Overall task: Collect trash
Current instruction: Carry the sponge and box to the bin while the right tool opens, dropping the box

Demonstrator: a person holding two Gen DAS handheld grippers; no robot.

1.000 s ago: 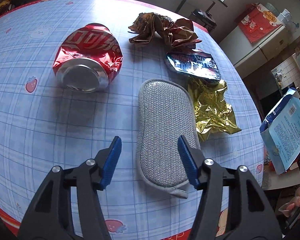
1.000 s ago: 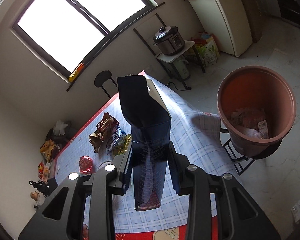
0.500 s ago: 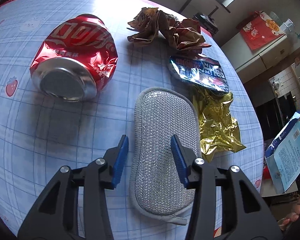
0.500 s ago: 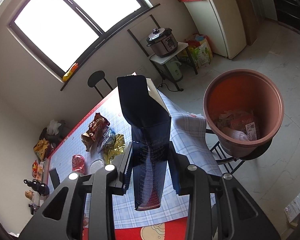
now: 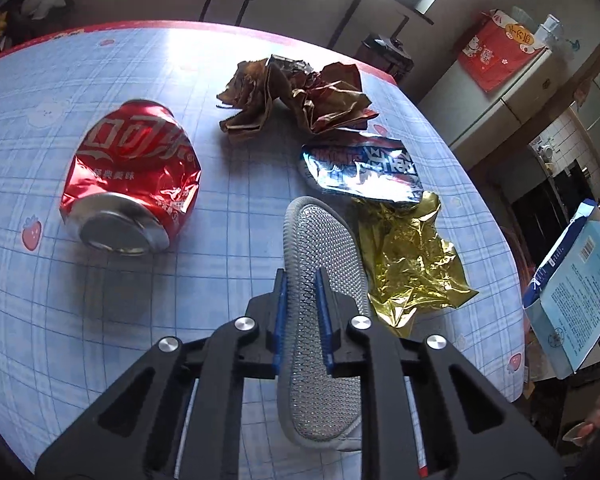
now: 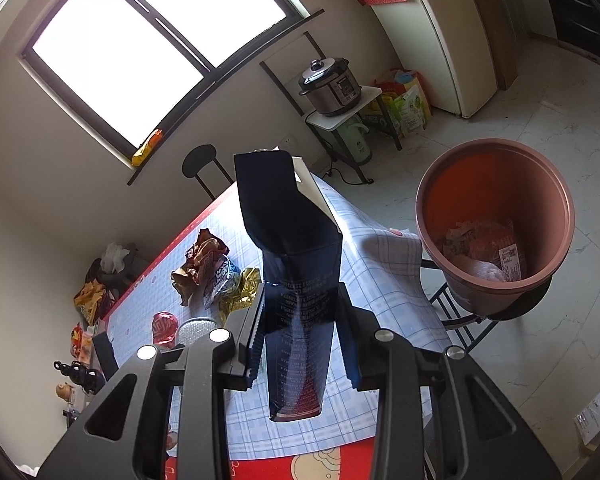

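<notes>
My left gripper (image 5: 301, 276) is shut on the left edge of a grey mesh scouring pad (image 5: 328, 280), which lifts off the table. A crushed red cola can (image 5: 130, 178) lies to its left. A brown crumpled wrapper (image 5: 296, 96), a blue-silver packet (image 5: 362, 168) and gold foil (image 5: 410, 264) lie beyond and to the right. My right gripper (image 6: 300, 300) is shut on a dark blue carton (image 6: 296, 264), held upright above the table edge. The carton also shows in the left wrist view (image 5: 572, 292). A brown trash bin (image 6: 496, 216) with litter inside stands to the right.
The table has a blue checked cloth (image 5: 40, 280) with a red border. A black stool (image 6: 202, 164) stands at its far end. A pressure cooker (image 6: 330, 86) sits on a small stand by the wall. A fridge (image 6: 456, 32) stands at the back right.
My left gripper has closed on the scouring pad's edge and raised it. My right gripper, holding the carton, has shifted slightly; the bin sits nearer the frame's middle than one second ago.
</notes>
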